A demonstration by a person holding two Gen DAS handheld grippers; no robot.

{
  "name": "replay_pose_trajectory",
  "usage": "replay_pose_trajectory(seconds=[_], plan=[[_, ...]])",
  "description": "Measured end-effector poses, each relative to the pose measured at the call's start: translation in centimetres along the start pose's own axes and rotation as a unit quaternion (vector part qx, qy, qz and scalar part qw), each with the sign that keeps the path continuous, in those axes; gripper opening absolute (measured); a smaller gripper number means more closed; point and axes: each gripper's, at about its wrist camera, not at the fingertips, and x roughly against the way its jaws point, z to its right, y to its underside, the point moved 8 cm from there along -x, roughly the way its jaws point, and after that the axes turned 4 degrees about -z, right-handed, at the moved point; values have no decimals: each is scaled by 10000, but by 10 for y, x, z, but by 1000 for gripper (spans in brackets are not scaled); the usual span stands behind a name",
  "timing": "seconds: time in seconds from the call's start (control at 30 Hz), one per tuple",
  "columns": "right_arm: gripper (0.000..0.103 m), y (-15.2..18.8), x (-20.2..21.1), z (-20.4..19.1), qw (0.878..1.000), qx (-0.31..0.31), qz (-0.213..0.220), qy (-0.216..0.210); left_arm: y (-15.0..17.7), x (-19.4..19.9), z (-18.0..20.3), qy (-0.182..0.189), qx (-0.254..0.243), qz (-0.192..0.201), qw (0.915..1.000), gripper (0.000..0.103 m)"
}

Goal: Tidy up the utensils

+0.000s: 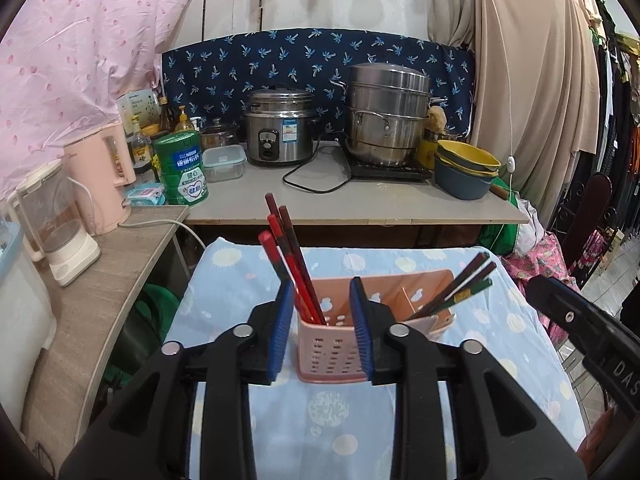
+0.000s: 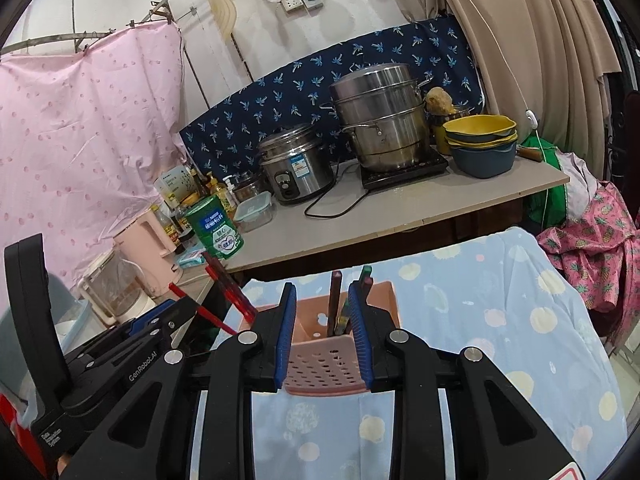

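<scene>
A pink perforated utensil holder (image 1: 334,354) stands on the blue patterned cloth (image 1: 360,420). Red chopsticks (image 1: 290,264) lean in its left compartment. Dark brown and green chopsticks (image 1: 460,290) lean in its right compartment. My left gripper (image 1: 322,296) is open, its blue pads on either side of the holder's left end, with the red chopsticks between them. In the right wrist view, my right gripper (image 2: 322,300) is open around the holder's (image 2: 320,368) right end, with the dark chopsticks (image 2: 334,304) between its pads. The red chopsticks (image 2: 230,292) show at the left.
Behind the cloth-covered table, a counter (image 1: 360,204) holds a rice cooker (image 1: 278,128), a steel steamer pot (image 1: 386,112), stacked bowls (image 1: 464,168) and a green tin (image 1: 182,168). A side shelf (image 1: 100,280) at the left carries kettles. Clothes hang at the right.
</scene>
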Motion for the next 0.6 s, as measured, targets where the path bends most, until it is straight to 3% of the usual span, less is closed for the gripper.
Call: replay_pose_trajectory(seconds=[0.27,0.4,0.6], plan=[[27,38,9,-1,9993,218,-238,194,33,7,2,2,-49,-206,9998,29],[37,52,15,0,9985,356,-256,337,47,9,2,3,-54,-298,9995,34],[39,68,22,3,9956,600,-358,623,65,13,3,9,-54,-420,9991,38]])
